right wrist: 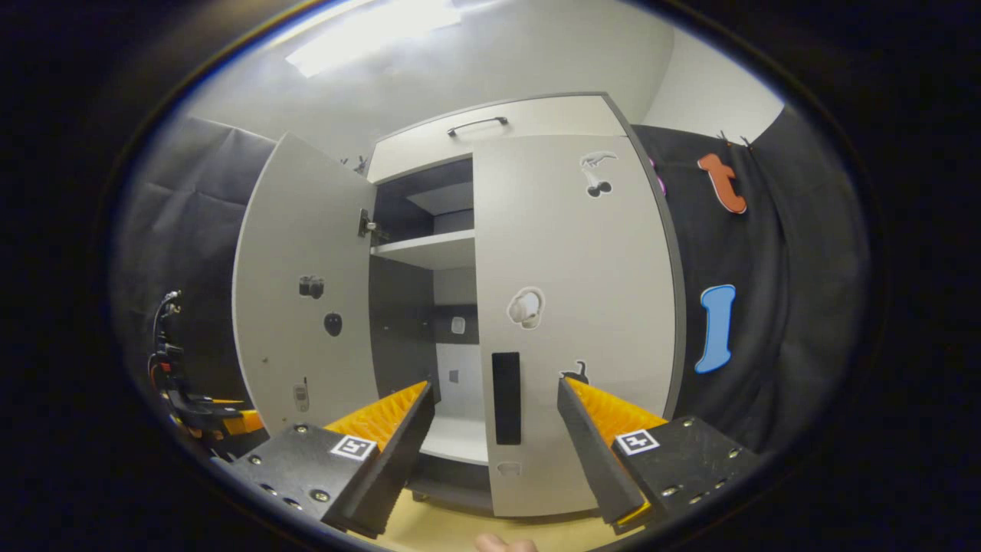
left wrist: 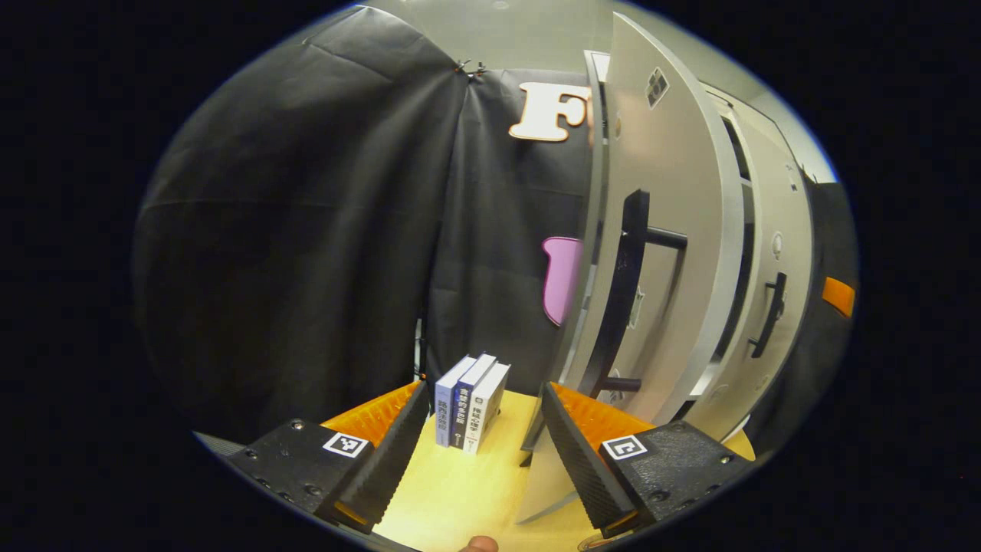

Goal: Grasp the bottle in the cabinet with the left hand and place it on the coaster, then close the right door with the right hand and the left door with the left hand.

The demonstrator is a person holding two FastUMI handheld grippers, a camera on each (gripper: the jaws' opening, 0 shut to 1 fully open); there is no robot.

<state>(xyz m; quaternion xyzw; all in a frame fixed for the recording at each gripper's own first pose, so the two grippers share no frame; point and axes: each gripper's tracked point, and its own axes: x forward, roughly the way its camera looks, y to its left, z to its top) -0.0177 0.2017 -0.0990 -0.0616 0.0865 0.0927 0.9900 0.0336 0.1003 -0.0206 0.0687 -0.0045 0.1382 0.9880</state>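
The cabinet (right wrist: 498, 123) stands with its right door (right wrist: 575, 307) shut and its left door (right wrist: 306, 307) swung wide, baring two shelves. Both the left gripper (left wrist: 483, 429) and right gripper (right wrist: 494, 437) have jaws spread, empty. Three books (left wrist: 469, 410) stand left of the cabinet. The bottle's place cannot be made out.
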